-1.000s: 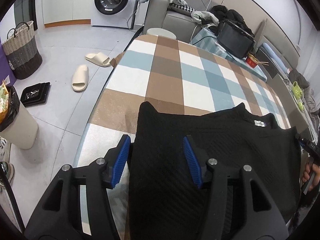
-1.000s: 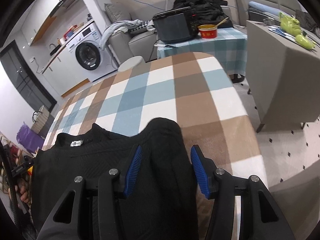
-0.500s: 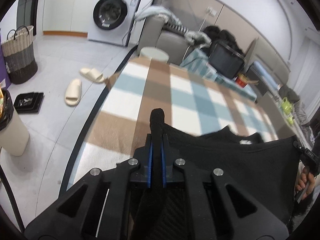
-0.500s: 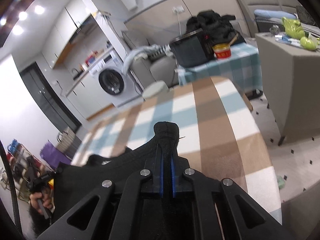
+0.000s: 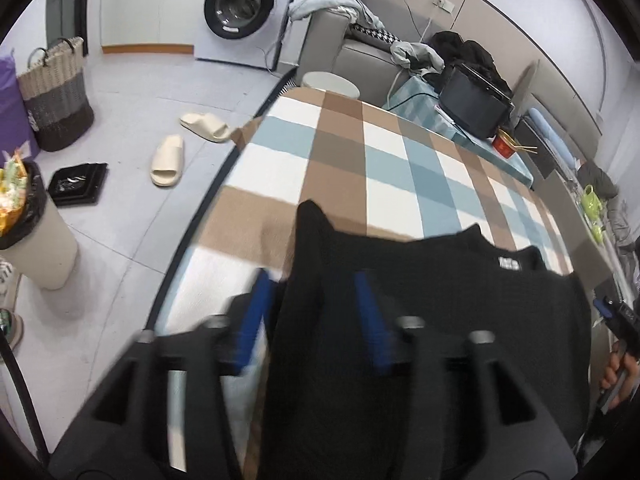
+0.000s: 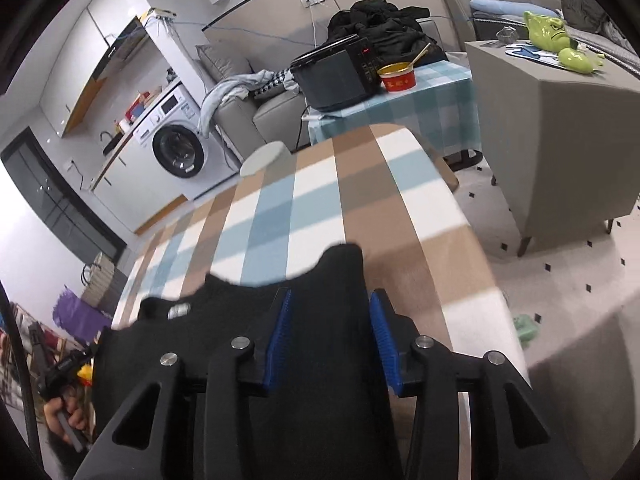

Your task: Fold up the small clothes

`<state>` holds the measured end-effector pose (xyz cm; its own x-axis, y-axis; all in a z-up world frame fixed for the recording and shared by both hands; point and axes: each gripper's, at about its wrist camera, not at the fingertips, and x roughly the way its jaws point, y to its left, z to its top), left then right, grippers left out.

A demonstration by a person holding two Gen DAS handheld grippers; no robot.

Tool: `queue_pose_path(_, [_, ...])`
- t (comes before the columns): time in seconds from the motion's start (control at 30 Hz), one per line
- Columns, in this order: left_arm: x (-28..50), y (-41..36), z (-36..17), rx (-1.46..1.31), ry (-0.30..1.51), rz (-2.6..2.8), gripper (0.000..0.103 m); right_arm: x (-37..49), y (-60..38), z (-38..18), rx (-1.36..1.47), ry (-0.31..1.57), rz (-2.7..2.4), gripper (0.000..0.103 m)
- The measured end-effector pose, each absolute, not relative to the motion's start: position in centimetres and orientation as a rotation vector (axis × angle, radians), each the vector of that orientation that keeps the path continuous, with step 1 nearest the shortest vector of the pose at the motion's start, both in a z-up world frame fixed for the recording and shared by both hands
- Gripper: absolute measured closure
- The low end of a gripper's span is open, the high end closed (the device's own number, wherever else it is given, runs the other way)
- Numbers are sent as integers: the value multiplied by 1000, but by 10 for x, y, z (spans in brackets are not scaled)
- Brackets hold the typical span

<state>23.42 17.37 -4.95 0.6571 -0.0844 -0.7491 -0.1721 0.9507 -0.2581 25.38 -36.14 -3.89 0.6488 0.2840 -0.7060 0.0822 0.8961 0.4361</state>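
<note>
black top (image 5: 440, 312) flat on checked bench (image 5: 344, 152), left gripper (image 5: 316, 320) fingers just opened, spread astride one shoulder corner, right gripper (image 6: 332, 336) likewise, fingers spread, nothing pinched

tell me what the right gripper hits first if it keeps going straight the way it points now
Most likely the black garment: its shoulder lies between the open right gripper fingers, whose jaws have just been opening. Beyond that, the checked tablecloth; depth is unclear.

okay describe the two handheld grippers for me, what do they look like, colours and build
Both match: the left gripper and right gripper each have two black plastic fingers with triangular cut-outs, ribbed blue pads on the inner faces, and round silver bolt heads along the top. No printed markings show.
</note>
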Motion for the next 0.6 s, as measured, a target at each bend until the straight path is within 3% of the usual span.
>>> queue_pose_path(0.13, [195,167,-42,-298,836,55,31,216,-362,-39,452,907,139,56])
queue_pose_path(0.47, [99,137,-44,-262,837,13,21,116,-359,-55,463,972,214,40])
queue_pose_path(0.6, [64,122,-46,-259,823,-13,12,85,-355,-58,475,977,265,32])
